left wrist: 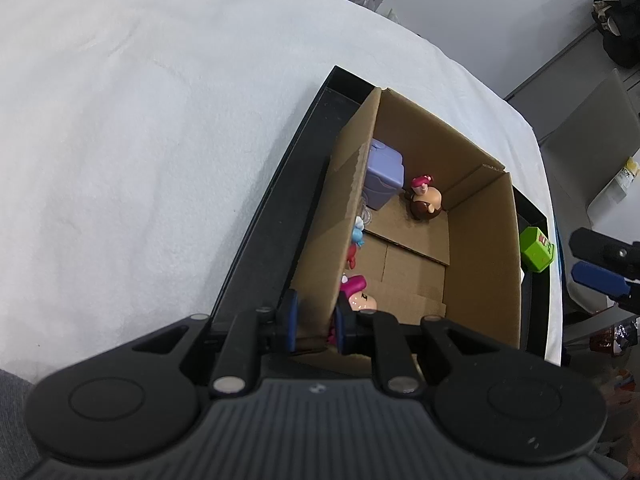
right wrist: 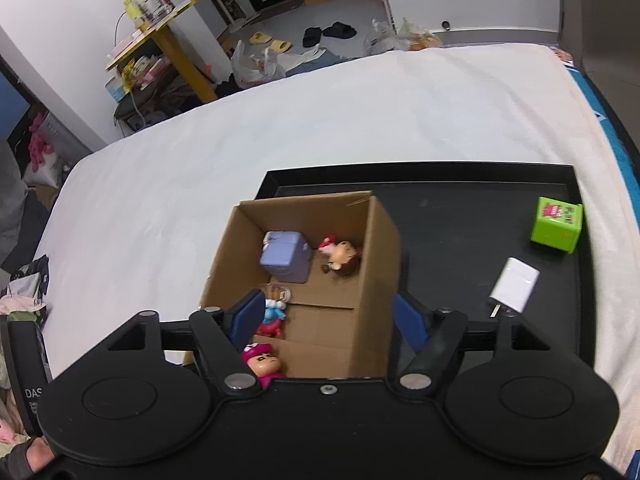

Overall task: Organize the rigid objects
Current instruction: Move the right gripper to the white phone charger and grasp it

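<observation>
Cardboard box, open top, sits on a black tray on a white sheet. Left wrist view: left gripper is clamped narrow on the box's near-left wall, one blue pad outside, one inside, wall pinched btwn them. Inside the box: lilac case in the far-left corner, brown-haired figurine just beside it toward the far wall, a blue-and-red figurine partly hidden by the left wall, and a pink-hat figurine at the near end, close to the inner pad. Green cube stands on the tray outside the box's right wall. At the right edge, part of the right gripper shows w/ one blue pad, apart from the box.

Right wrist view: right gripper has its fingers spread wide, nothing held; left pad sits over the box interior near the blue-and-red figurine, right pad is outside the box's right wall, over the tray. Box lies btwn and ahead of the pads. Lilac case and brown-haired figurine are at the far end, pink-hat figurine at the near end by the gripper body. On the tray right of the box: white charger block, lying flat, and the green cube beyond it, near the tray's right rim, the two well apart from the box.
</observation>
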Demonstrator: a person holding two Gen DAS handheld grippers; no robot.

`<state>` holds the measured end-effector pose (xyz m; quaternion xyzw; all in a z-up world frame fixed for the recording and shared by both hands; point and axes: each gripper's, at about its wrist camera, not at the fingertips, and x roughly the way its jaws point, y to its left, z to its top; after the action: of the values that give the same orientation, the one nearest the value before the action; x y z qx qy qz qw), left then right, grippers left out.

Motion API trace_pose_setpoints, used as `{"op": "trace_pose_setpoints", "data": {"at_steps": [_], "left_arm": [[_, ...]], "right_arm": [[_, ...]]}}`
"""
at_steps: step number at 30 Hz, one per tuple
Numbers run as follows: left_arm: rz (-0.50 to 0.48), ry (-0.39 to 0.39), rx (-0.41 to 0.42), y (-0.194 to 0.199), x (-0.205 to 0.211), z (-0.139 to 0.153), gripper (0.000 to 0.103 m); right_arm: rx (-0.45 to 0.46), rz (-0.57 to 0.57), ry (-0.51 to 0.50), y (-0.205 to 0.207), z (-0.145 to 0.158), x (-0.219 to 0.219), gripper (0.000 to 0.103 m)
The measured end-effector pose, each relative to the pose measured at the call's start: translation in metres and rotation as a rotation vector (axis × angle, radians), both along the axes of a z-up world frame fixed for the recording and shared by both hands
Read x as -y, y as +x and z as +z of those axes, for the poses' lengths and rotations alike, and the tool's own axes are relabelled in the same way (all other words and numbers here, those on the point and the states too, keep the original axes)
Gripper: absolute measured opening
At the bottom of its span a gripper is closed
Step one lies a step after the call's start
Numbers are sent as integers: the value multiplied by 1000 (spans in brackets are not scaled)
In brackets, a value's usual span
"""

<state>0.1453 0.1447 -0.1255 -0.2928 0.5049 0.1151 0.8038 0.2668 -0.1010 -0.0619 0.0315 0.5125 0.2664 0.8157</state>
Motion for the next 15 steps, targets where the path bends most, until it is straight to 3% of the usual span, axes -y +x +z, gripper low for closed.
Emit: {"op": "trace_pose_setpoints", "data": {"at_steps": [15], "left_arm": [[7, 23, -8, 2, 3, 0, 16]], "right_arm": [[-3, -76, 38, 15, -5, 47, 84]]}}
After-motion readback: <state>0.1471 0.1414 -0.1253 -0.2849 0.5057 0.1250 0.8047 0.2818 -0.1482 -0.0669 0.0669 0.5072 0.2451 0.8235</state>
